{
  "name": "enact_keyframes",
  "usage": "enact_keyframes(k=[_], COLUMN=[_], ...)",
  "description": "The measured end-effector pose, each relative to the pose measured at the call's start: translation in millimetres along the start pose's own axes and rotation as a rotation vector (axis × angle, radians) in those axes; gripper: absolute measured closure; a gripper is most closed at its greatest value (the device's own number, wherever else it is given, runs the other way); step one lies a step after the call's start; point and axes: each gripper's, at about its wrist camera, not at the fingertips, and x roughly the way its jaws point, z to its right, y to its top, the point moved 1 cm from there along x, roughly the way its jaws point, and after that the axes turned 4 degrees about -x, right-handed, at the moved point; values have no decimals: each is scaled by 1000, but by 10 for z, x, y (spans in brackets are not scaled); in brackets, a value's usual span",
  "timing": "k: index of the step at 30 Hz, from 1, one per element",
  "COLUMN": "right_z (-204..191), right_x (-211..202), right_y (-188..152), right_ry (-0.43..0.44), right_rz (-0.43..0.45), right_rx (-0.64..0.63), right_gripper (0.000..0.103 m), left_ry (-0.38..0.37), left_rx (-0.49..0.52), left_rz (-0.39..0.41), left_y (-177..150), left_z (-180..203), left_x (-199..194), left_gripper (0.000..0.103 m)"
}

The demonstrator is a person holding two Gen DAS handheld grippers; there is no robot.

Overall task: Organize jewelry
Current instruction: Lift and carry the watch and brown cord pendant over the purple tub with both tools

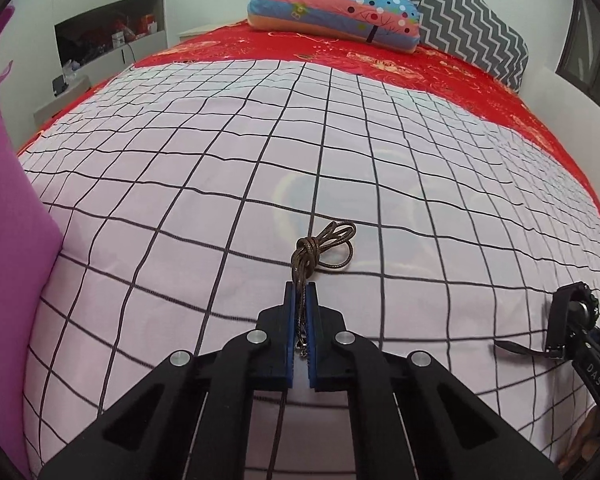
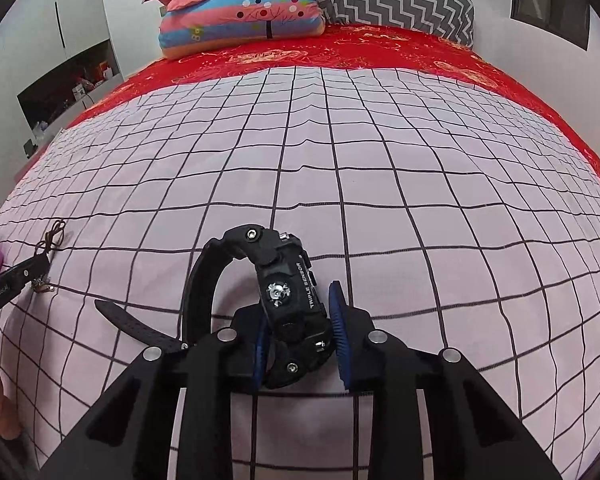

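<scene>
Left gripper [image 1: 300,292] clamped on brown cord [image 1: 324,246]; right gripper [image 2: 300,320], jaws apart, around "TRIPLE SENSOR" watch [image 2: 288,296].

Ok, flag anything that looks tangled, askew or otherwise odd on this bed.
The brown cord necklace is knotted into a bunch, with loose loops beyond the left gripper, which is shut on it. The black watch lies on its side on the checked sheet between the right gripper pads, strap tail splayed sideways. Nothing looks damaged.
</scene>
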Motion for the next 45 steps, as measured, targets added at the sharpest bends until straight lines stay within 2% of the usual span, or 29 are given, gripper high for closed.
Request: enact_keyframes(k=[12, 22, 26, 35, 39, 45], right_z=[-187, -360, -482, -906, -1190, -1690], right_x=[-439, -1042, -1326, -1984, -2262, -2582], right_y=[-348, -729, -781, -689, -573, -321], right_ry=[42, 77, 100, 170, 208, 290], right_rz=[46, 57, 80, 162, 213, 279], right_rx=[23, 34, 21, -27, -68, -122], right_gripper=[77, 77, 77, 77, 77, 77], left_ry=[-27, -50, -46, -51, -61, -29], left_rx=[50, 64, 58, 26, -3, -50], left_rz=[-16, -11, 20, 123, 171, 266], left_y=[-413, -815, -907, -817, -681, -418], left_z=[84, -20, -119, -428, -643, -1100], left_x=[-469, -1126, -1465, -2209, -2524, -3001], left_gripper=[98, 98, 98, 98, 98, 98])
